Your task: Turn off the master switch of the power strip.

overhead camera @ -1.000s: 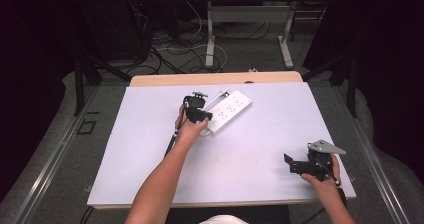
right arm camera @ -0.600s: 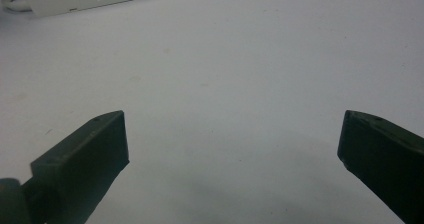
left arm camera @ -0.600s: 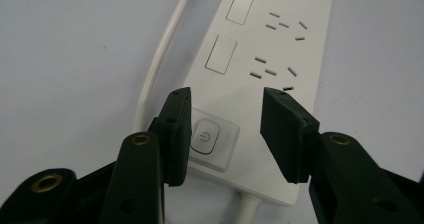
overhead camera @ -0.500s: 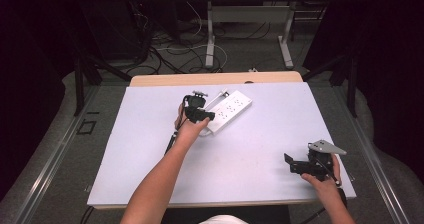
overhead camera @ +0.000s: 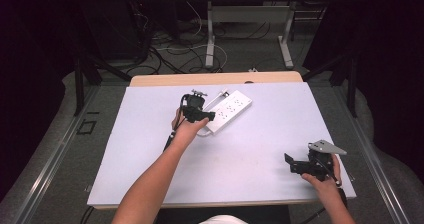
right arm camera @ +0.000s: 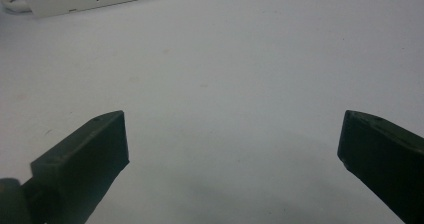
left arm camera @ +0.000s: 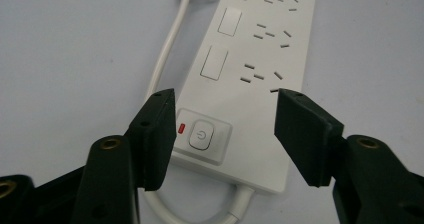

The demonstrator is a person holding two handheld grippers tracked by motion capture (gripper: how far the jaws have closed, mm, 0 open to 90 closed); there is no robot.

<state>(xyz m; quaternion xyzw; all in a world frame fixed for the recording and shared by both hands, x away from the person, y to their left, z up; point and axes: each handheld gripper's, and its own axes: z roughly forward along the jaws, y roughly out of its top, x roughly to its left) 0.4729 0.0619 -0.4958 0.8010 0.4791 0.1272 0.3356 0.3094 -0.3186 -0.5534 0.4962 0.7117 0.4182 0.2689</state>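
Hovering over the power strip [left arm camera: 250, 79] at mid-table, the left gripper [left arm camera: 225, 121] has just been opening, jaws half-wide, nothing pinched; rigid, light, slick plastic, best gripped across its width; right gripper [right arm camera: 232, 149] idle, wide open.

The power strip [left arm camera: 250, 79] is white, with a white cord [left arm camera: 167, 49], grey socket slots in rows and a small red light [left arm camera: 181, 129] beside its white button. The surface [overhead camera: 240, 154] is pale lilac-white. Both sets of jaws are black.
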